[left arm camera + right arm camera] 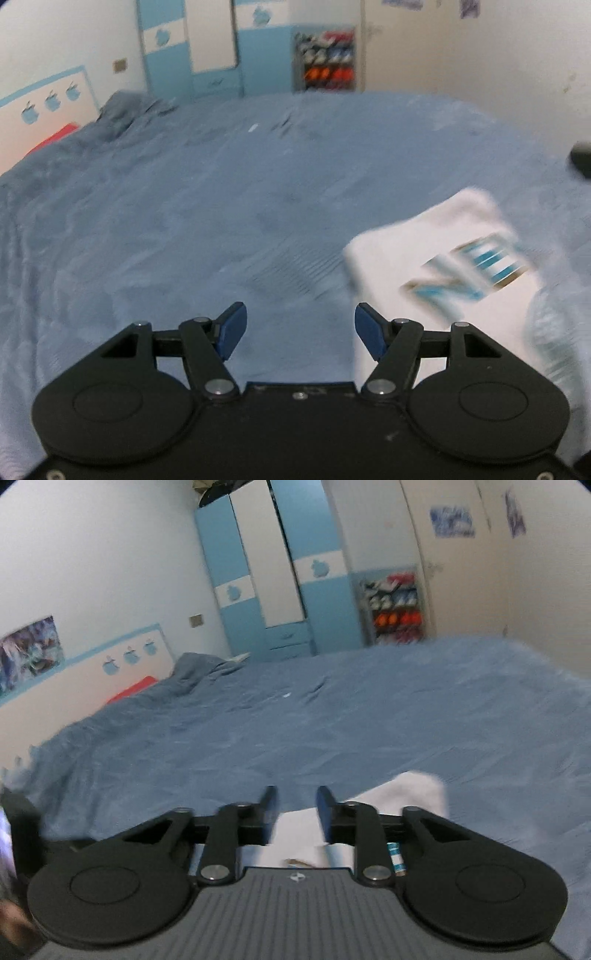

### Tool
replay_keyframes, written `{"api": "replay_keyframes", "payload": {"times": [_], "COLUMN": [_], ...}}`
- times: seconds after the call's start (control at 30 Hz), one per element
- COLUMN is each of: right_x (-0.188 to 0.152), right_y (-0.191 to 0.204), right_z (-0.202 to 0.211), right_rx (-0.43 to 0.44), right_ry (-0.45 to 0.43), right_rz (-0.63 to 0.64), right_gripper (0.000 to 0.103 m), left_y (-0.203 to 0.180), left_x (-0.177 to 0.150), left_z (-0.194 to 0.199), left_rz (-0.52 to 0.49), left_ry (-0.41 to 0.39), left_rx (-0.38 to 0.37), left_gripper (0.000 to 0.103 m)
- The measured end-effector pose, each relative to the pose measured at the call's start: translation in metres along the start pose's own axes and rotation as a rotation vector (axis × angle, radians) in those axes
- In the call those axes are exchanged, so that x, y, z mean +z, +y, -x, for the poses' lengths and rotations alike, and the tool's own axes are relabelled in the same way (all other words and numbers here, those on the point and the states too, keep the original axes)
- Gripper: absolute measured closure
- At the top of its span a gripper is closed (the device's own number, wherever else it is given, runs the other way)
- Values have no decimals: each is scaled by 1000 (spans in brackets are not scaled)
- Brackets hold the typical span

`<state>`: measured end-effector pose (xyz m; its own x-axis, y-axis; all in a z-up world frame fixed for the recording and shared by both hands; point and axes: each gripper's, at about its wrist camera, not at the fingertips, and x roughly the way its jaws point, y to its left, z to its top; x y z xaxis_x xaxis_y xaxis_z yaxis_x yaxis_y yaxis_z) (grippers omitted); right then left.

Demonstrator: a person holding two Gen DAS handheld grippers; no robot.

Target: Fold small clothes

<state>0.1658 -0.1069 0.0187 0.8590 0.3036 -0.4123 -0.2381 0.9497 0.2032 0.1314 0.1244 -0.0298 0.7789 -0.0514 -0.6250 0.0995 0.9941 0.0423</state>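
Note:
A white folded garment (443, 266) with blue letters lies on the blue bed cover (221, 221), to the right of my left gripper (301, 332). That gripper is open, its blue pads (232, 332) wide apart over bare cover with nothing between them. In the right wrist view the same white garment (413, 790) lies just under and ahead of my right gripper (297, 808). Its dark fingers (269, 812) stand a modest gap apart, open, with white cloth showing below the gap. Both views are blurred by motion.
The bed cover (332, 731) stretches far ahead, rumpled into a heap (199, 668) near the headboard (92, 679). A blue and white wardrobe (280, 572) and a shoe rack (395, 609) stand against the far wall. A dark object (580, 158) shows at the right edge.

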Motion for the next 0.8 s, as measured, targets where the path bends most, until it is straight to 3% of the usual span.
{"api": "replay_keyframes", "payload": {"times": [0.13, 0.2, 0.23, 0.27, 0.3, 0.33, 0.4, 0.47, 0.6, 0.63, 0.73, 0.77, 0.8], "right_x": [-45, -84, -104, -120, -122, -119, -120, -125, -119, -112, -88, -77, -68], "right_y": [-7, -9, -14, -21, -28, -37, -55, -66, -68, -63, -43, -38, -36], "right_z": [-23, -54, -68, -74, -77, -77, -81, -81, -73, -63, -18, -10, -9], "right_rx": [-84, -66, -69, -79, -66, -51, -52, -39, -25, -32, -123, -143, -149], "right_ry": [161, 385, 487, 512, 536, 531, 538, 537, 508, 450, 84, 5, -24], "right_rz": [89, 97, 85, 53, -4, -60, -178, -221, -190, -132, 26, 57, 78], "right_gripper": [80, 80, 80, 80, 80, 87, 99, 103, 103, 99, 70, 63, 63], "left_y": [-41, -60, -69, -73, -70, -63, -53, -48, -49, -46, -55, -59, -61], "left_x": [-16, -38, -55, -75, -91, -104, -104, -96, -80, -72, -44, -33, -22], "left_z": [2, -21, -41, -63, -73, -74, -74, -76, -70, -69, -52, -45, -40], "left_rz": [-37, -91, -113, -115, -73, -8, 55, 81, 43, 36, -11, -24, -25], "left_ry": [-77, -10, 67, 136, 132, 83, 90, 129, 154, 153, 61, 11, -37], "left_rx": [-107, -127, -114, -99, -112, -115, -142, -164, -162, -153, -41, -5, 5], "left_gripper": [36, 36, 33, 29, 24, 16, 16, 16, 17, 17, 20, 20, 20]}}
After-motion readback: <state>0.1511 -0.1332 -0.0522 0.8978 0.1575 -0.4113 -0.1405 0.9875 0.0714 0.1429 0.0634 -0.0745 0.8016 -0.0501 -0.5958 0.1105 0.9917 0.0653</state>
